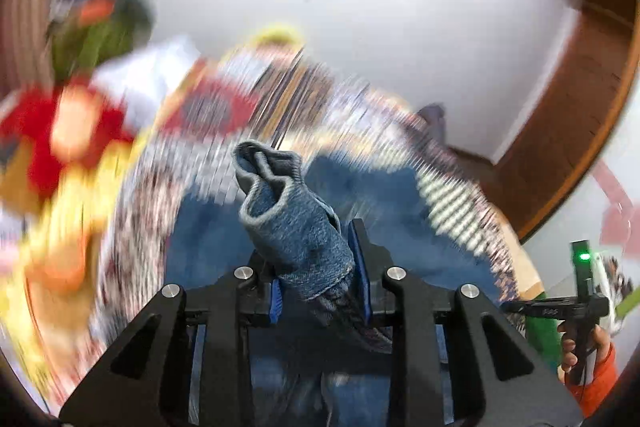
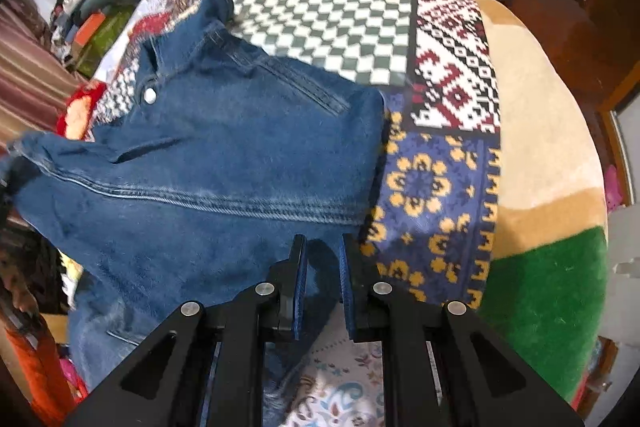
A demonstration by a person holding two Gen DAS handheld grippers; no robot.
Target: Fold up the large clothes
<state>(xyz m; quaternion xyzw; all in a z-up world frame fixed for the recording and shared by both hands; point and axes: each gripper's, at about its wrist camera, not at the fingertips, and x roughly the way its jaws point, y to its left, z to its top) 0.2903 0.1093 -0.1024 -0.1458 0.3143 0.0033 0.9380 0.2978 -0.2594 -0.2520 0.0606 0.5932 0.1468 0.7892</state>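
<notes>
I am holding a bunched denim sleeve end (image 1: 294, 215) in my left tool (image 1: 320, 281), its pads pressing on the cloth, the cuff sticking out ahead of the tips. My right tool (image 2: 322, 291) is nearly closed, pinching the near hem of the denim jacket (image 2: 216, 163). The jacket is lying on the patchwork bedspread (image 2: 440, 75), toward the bed's left side, collar pointing to the far edge. Its long axis is running away from me, so I am judging the sleeve should be carried across the body toward my right tool.
</notes>
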